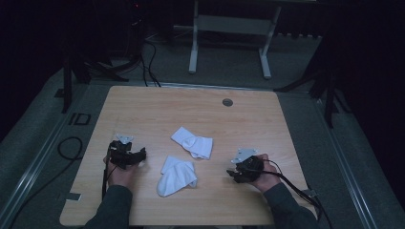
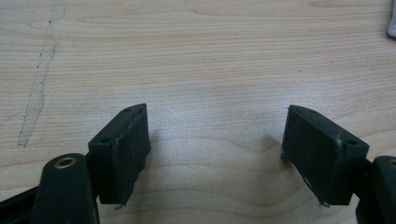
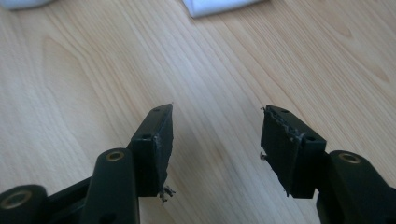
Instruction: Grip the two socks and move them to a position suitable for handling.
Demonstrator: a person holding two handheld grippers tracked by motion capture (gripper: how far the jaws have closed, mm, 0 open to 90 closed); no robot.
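**Two limp white socks, both tools empty**

The near sock [image 1: 176, 175] and far sock [image 1: 193, 141] lie mid-counter [image 1: 143, 105], between left tool [image 1: 128, 155] and right tool [image 1: 241, 171] — both released. Likely light, soft, floppy — pinch a bunched fold or cuff edge.

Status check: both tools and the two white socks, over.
Left tool open, empty, over bare table. Right tool open, empty. Near sock and far sock lie between them, untouched. Nothing in the way.
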